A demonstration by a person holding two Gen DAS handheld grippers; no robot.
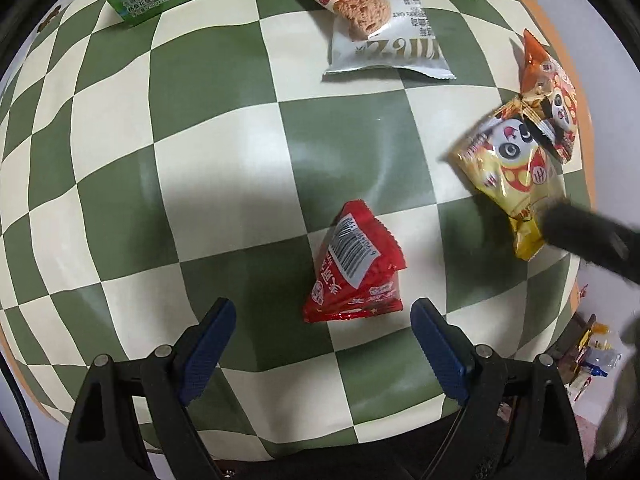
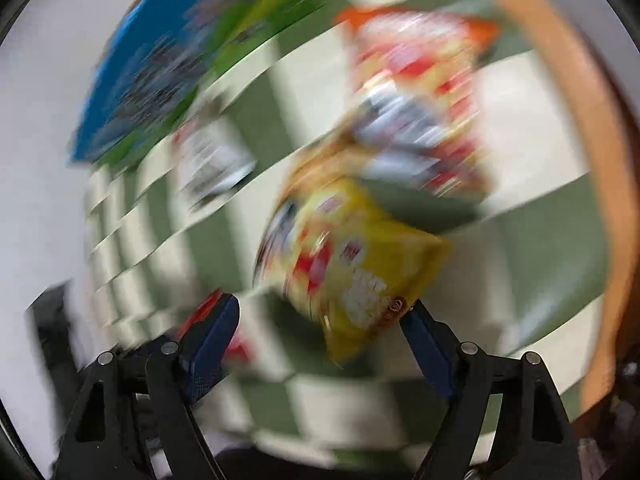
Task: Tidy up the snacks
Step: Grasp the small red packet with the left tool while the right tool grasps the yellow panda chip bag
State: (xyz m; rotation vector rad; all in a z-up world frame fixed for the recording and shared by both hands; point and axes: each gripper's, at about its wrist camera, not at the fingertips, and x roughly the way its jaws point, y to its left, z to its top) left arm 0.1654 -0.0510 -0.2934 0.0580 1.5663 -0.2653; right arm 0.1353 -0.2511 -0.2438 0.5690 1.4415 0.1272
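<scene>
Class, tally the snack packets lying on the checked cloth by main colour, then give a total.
Red packet: 1
White packet: 1
Yellow packet: 1
Orange packet: 1
Total: 4

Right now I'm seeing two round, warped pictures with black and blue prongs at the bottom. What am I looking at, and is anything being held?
There is no robot arm: a person holds a pair of tongs in each hand, each with a wide-angle camera looking along its prongs.

The sharp picture is from the left tongs, pointing down at a green and cream checkered tablecloth. Their jaws stand open with nothing between them, just short of a red triangular foil snack packet. Further off lie a white biscuit packet, a yellow panda-print snack bag, an orange panda-print bag and a green printed carton.

The blurred picture is from the right tongs. The same yellow bag lies at their open jaws; whether a pad touches it, the blur hides. Nothing is visibly held.
</scene>
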